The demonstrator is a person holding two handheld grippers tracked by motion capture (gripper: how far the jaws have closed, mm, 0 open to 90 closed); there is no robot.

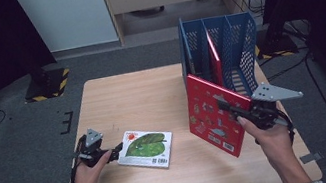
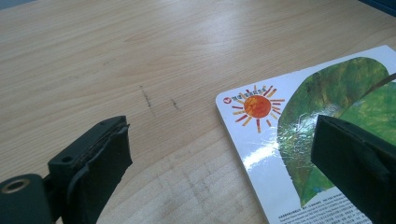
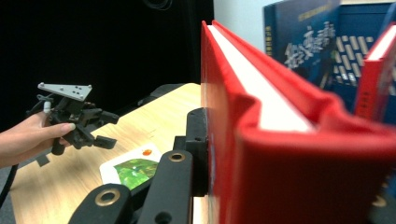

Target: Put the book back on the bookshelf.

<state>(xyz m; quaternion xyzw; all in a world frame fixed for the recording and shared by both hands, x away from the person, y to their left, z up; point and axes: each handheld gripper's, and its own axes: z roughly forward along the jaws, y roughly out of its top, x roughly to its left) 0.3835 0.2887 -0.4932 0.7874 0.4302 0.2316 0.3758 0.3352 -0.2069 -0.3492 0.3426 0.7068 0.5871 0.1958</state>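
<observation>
A red hardcover book (image 1: pixel 211 116) stands upright and tilted above the table's right half, with my right gripper (image 1: pixel 225 103) shut on its upper edge. In the right gripper view the red book (image 3: pixel 280 154) is clamped against the left jaw, and the other jaw is hidden behind it. A green leaf picture book (image 1: pixel 145 148) lies flat at the front left. My left gripper (image 1: pixel 118 150) is open at its left edge. In the left gripper view one jaw hangs over the bare wood and the other over the picture book (image 2: pixel 327 93).
A blue mesh file rack (image 1: pixel 238 42) stands at the back right of the wooden table (image 1: pixel 126 98), right behind the held book. Another red book (image 1: pixel 215 57) stands in its middle slot. Dark floor surrounds the table.
</observation>
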